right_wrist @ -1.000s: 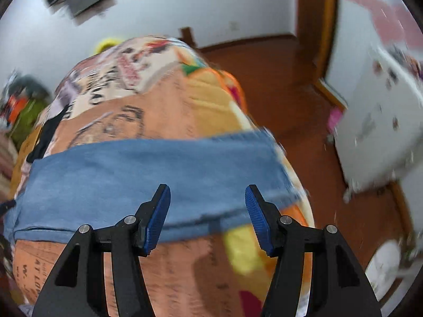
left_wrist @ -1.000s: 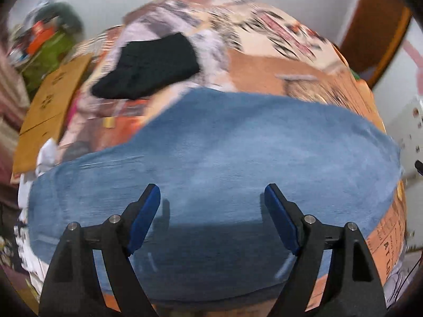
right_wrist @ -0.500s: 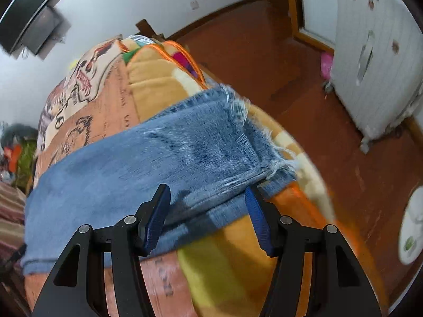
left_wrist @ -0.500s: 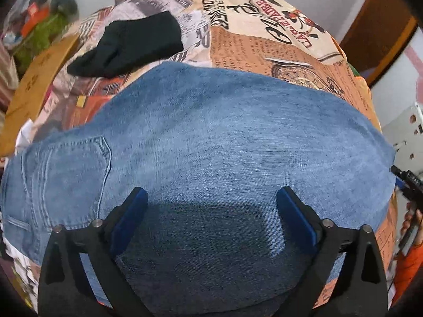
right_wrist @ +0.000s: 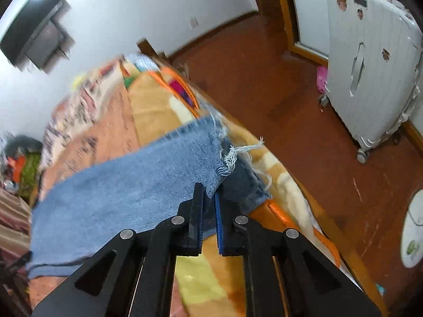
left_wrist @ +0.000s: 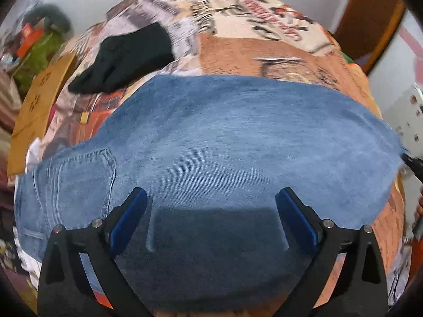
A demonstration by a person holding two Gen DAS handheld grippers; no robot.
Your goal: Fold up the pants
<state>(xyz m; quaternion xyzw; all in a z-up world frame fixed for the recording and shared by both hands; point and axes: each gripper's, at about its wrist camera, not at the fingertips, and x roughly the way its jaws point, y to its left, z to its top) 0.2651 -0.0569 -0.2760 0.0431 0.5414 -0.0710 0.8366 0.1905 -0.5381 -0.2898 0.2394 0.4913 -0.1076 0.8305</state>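
Note:
Blue jeans point(left_wrist: 224, 137) lie across a patterned bed blanket point(left_wrist: 251, 52), with a back pocket point(left_wrist: 79, 174) at the left. My left gripper point(left_wrist: 211, 211) is open and empty, hovering just above the middle of the jeans. In the right wrist view the jeans point(right_wrist: 127, 185) stretch left from their frayed leg hem point(right_wrist: 227, 158). My right gripper point(right_wrist: 208, 198) is shut on the hem's near corner and lifts the top layer off the darker layer beneath.
A black garment point(left_wrist: 127, 58) lies on the blanket beyond the jeans. A cardboard piece point(left_wrist: 39, 105) sits at the bed's left edge. A white suitcase point(right_wrist: 370, 66) stands on the red-brown floor point(right_wrist: 304, 105) right of the bed. A door frame point(right_wrist: 280, 13) is behind.
My right gripper has moved in to the frayed hem and closed on it, lifting the corner. My left gripper stays open over the jeans, drawn back slightly.

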